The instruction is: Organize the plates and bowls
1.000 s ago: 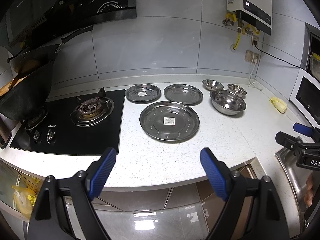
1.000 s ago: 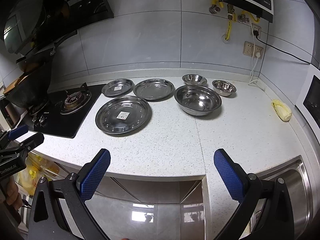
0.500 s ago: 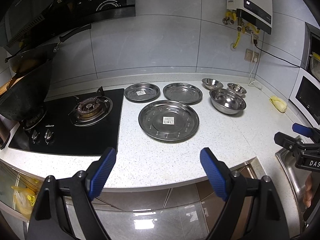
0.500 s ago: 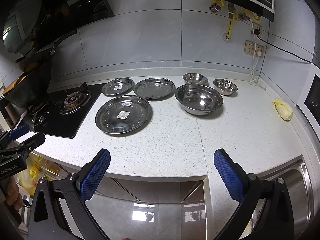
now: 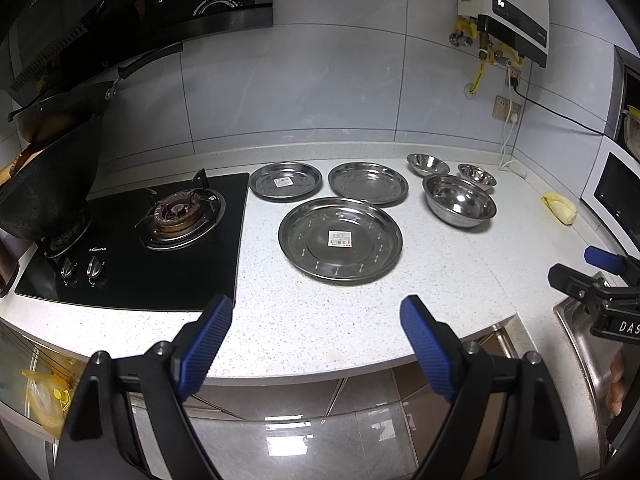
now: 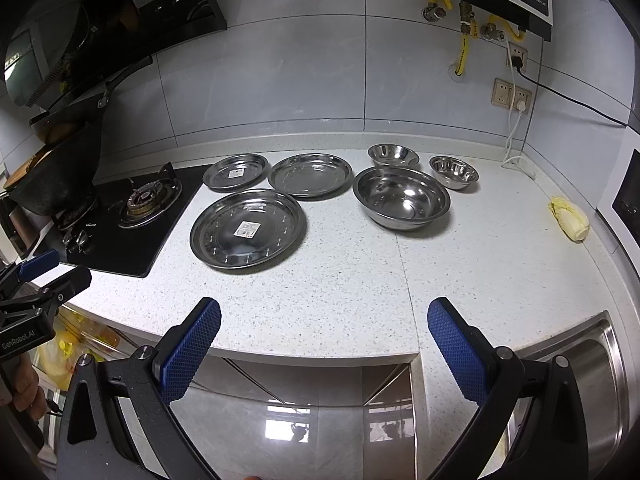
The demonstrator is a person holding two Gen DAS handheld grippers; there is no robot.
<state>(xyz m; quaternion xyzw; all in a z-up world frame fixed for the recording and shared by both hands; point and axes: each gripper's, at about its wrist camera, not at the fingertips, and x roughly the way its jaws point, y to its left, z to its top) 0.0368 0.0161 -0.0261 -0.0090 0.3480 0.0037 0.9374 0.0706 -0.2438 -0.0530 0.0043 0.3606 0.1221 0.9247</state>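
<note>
In the left wrist view, the left gripper point(image 5: 316, 334) is held in front of the table point(image 5: 460, 280) edge, and its jaws are opened wide with nothing between them. On the table, a large plate point(image 5: 340, 239) with a sticker is seen nearest. Behind it two smaller plates are placed side by side: the left plate point(image 5: 285, 181) just beside the stove point(image 5: 136, 240), and the middle plate point(image 5: 368, 183) to its right. Further right the large bowl point(image 5: 460, 205) is seen, with two small bowls point(image 5: 428, 164) behind it. The right gripper point(image 5: 596, 280) is visible at the right edge, near the sink point(image 5: 580, 344).

In the right wrist view, the right gripper point(image 6: 324, 338) is also held before the table point(image 6: 480, 272) edge, jaws spread wide and empty. The large plate point(image 6: 248, 234) lies ahead to the left, the large bowl point(image 6: 402, 203) ahead to the right, apart from each other. A yellow object point(image 6: 570, 223) lies at the far right. The left gripper point(image 6: 40, 276) is seen at the left edge.
</note>
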